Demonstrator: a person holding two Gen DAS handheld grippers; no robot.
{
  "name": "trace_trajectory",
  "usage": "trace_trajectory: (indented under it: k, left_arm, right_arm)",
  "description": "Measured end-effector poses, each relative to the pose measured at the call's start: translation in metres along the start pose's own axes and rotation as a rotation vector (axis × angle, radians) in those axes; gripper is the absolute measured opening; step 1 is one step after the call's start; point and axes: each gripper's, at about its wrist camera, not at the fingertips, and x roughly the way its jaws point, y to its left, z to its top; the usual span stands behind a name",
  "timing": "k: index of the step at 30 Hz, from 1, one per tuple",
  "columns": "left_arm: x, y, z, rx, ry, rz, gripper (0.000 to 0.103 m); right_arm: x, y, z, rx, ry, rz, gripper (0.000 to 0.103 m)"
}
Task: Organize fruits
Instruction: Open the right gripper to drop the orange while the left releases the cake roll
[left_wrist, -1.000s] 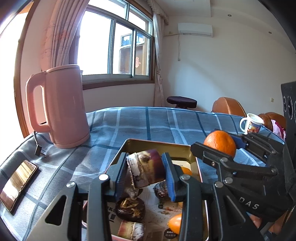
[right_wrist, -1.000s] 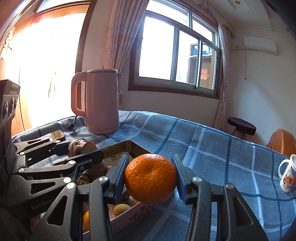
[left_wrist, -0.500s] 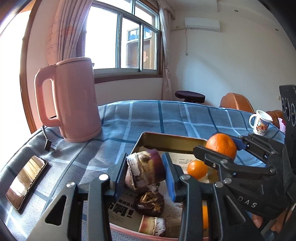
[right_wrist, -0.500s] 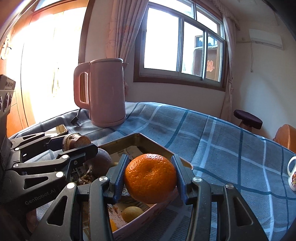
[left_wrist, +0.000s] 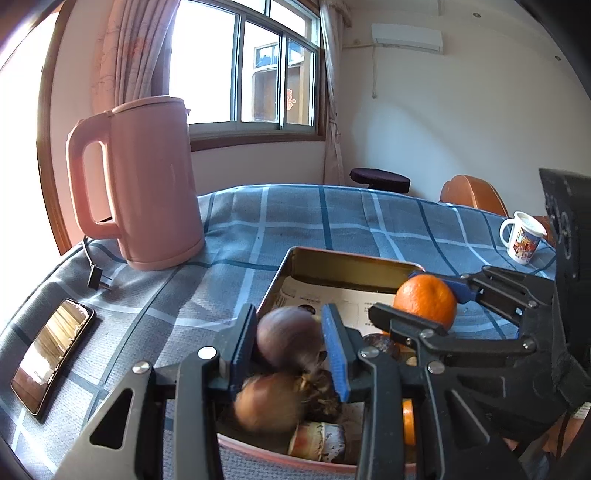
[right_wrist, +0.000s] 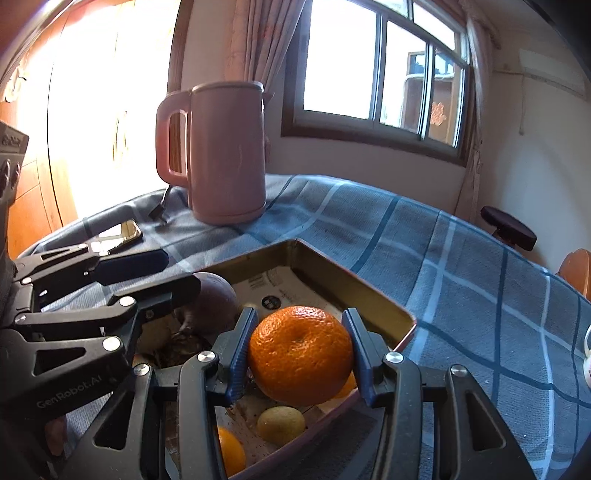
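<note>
My right gripper (right_wrist: 298, 321) is shut on a big orange (right_wrist: 301, 354), holding it just above the near right part of the gold-lined tin (right_wrist: 354, 280). My left gripper (left_wrist: 289, 314) hovers over the tin's left side with its pads a little apart. A round purple fruit (left_wrist: 288, 338) shows through the gap. In the right wrist view that purple fruit (right_wrist: 216, 299) lies in the tin at the near fingertip. A blurred brown piece (left_wrist: 269, 402) is below the left jaws. A small orange (right_wrist: 229, 454) and a yellow-green fruit (right_wrist: 280, 424) lie on the newspaper lining.
A pink kettle (left_wrist: 144, 184) stands at the back left on the blue checked cloth, with its plug (left_wrist: 98, 280) lying beside it. A phone (left_wrist: 51, 354) lies near the left edge. A printed mug (left_wrist: 522, 236) stands at the far right. A stool and an orange chair are behind the table.
Both grippers have sunk closer over the tin. The brown piece that sat between the left pads is gone from them and shows blurred underneath. The right gripper still holds the orange.
</note>
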Motion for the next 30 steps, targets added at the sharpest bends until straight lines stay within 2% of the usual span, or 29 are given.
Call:
trace_trajectory:
  k: [2, 4, 5, 6, 7, 8, 10, 16, 22, 24, 30]
  left_arm:
    - [0.0, 0.001, -0.001, -0.001, 0.005, 0.006, 0.039]
    - [-0.001, 0.002, -0.001, -0.004, -0.002, 0.01, 0.054]
    - [-0.003, 0.002, -0.001, -0.003, -0.011, 0.015, 0.058]
    - [-0.005, 0.001, -0.001, 0.001, -0.019, 0.017, 0.061]
    - [-0.007, 0.0, -0.002, 0.007, -0.029, 0.019, 0.063]
    - [-0.008, 0.0, -0.002, 0.01, -0.037, 0.02, 0.064]
    - [-0.012, -0.001, -0.002, 0.008, -0.052, 0.022, 0.068]
    - [-0.02, 0.008, -0.001, -0.031, -0.09, 0.034, 0.073]
    - [-0.031, 0.008, 0.0, -0.045, -0.152, 0.051, 0.084]
    - [-0.03, 0.004, -0.001, -0.038, -0.157, 0.051, 0.084]
    - [-0.028, -0.006, -0.003, -0.013, -0.157, 0.05, 0.085]
  right_arm:
    - [0.005, 0.001, -0.001, -0.006, 0.033, 0.013, 0.05]
    - [0.012, 0.003, -0.001, -0.016, 0.073, 0.026, 0.05]
    - [0.013, 0.005, -0.002, -0.026, 0.08, 0.024, 0.053]
    - [0.012, 0.008, -0.002, -0.038, 0.076, 0.018, 0.057]
    - [0.01, 0.011, -0.003, -0.051, 0.065, 0.018, 0.065]
    - [0.007, 0.013, -0.003, -0.061, 0.05, 0.015, 0.069]
    - [0.003, 0.014, -0.004, -0.068, 0.031, 0.003, 0.069]
    - [-0.012, -0.001, -0.005, 0.008, -0.038, -0.028, 0.069]
    - [-0.036, -0.03, -0.011, 0.107, -0.123, -0.162, 0.069]
    - [-0.044, -0.038, -0.014, 0.13, -0.145, -0.199, 0.07]
    - [-0.052, -0.042, -0.016, 0.137, -0.171, -0.227, 0.073]
